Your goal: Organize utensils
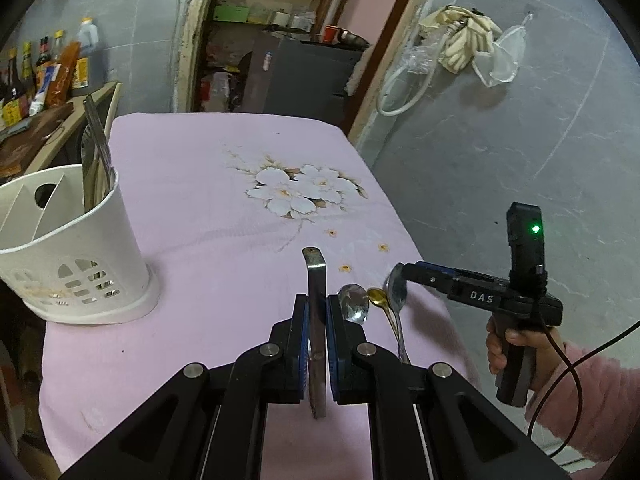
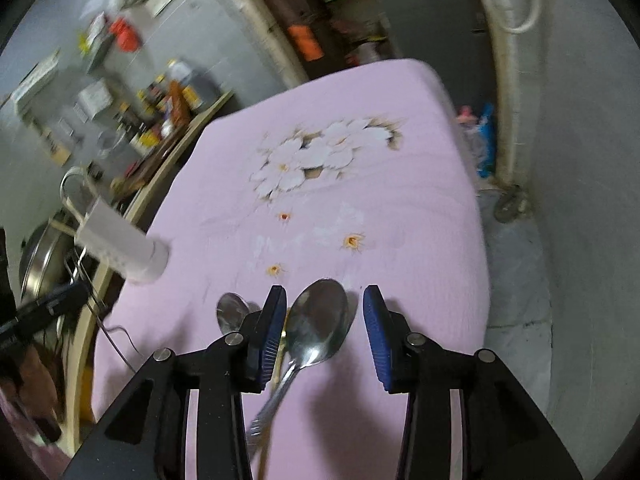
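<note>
My left gripper (image 1: 318,308) is shut on a flat metal utensil handle (image 1: 316,300) and holds it above the pink tablecloth (image 1: 192,208). A white utensil holder (image 1: 68,248) stands at the left with metal utensils (image 1: 95,160) in it; it also shows in the right wrist view (image 2: 120,244). Three spoons lie on the cloth: a large one (image 2: 316,328), a small steel one (image 2: 231,314) and a gold one (image 1: 378,298). My right gripper (image 2: 325,320) is open, its jaws either side of the large spoon's bowl. In the left wrist view the right gripper (image 1: 400,276) is over the spoons.
A counter (image 1: 48,128) with sauce bottles (image 1: 40,72) stands left of the table. A steel pot (image 2: 44,256) sits by the table's left edge. The grey floor (image 1: 520,140) lies to the right. Shelves (image 1: 272,8) are beyond the far edge.
</note>
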A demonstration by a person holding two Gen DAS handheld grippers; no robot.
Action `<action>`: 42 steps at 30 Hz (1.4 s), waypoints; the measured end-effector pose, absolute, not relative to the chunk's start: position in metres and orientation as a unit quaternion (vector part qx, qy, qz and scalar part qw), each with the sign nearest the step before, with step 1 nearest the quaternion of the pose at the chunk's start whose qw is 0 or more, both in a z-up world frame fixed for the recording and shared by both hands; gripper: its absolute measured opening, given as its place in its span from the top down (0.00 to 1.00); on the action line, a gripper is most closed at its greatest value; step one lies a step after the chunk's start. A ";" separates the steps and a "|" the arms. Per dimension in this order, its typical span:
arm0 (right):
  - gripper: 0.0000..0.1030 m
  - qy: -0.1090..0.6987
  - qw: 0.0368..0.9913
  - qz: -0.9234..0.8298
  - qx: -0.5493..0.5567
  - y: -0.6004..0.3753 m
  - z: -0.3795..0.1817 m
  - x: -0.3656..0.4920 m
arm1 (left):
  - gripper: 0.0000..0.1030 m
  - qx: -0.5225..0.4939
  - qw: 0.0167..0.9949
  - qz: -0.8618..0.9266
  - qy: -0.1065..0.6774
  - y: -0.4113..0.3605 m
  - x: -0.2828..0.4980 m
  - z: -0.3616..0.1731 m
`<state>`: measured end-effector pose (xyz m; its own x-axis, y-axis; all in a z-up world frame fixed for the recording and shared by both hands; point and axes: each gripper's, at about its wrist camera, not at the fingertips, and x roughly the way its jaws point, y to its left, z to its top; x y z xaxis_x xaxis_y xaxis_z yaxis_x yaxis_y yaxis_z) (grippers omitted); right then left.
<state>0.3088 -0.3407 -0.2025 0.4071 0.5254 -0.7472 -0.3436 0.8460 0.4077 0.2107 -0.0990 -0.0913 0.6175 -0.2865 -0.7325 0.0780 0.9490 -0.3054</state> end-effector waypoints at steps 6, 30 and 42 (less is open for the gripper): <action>0.80 0.497 0.797 0.332 0.087 -0.335 -0.217 0.327 | 0.92 -0.135 0.893 -0.064 0.425 -0.102 0.209 -0.092; 0.98 0.253 0.916 0.269 0.158 -0.285 -0.024 0.237 | 0.92 -0.133 0.934 -0.068 0.326 -0.019 0.178 -0.005; 0.98 0.152 0.949 0.262 0.088 -0.150 0.057 0.233 | 0.92 -0.111 0.964 0.005 0.241 0.096 0.166 0.051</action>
